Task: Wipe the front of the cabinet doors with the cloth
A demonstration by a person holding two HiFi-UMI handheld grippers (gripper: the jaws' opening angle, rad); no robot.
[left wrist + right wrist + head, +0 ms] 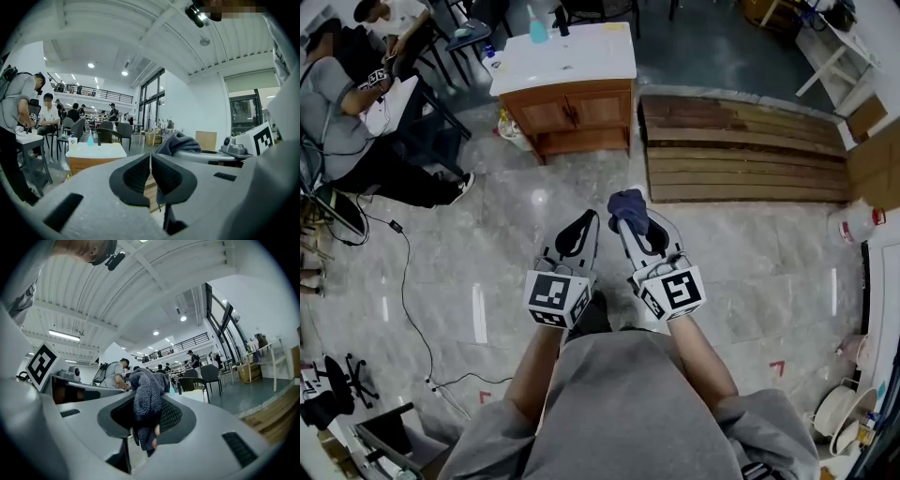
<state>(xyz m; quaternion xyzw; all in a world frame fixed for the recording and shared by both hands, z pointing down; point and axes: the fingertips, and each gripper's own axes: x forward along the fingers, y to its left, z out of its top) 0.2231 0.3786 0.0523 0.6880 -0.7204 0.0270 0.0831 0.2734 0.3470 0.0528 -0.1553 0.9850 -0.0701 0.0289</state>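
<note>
A small wooden cabinet (572, 111) with two doors and a white top stands on the floor well ahead of me; it also shows as the cabinet (93, 157) in the left gripper view. My right gripper (628, 220) is shut on a dark blue cloth (627, 208), which bunches up between its jaws as the cloth (146, 401) in the right gripper view. My left gripper (578, 225) is shut with nothing in it, its pads (140, 176) pressed together. Both grippers hang side by side at waist height, far short of the cabinet.
A blue bottle (538, 28) stands on the cabinet top. Wooden planks (741, 150) lie on the floor right of the cabinet. People sit at a table (356, 103) at the far left. A cable (408, 309) trails across the marble floor.
</note>
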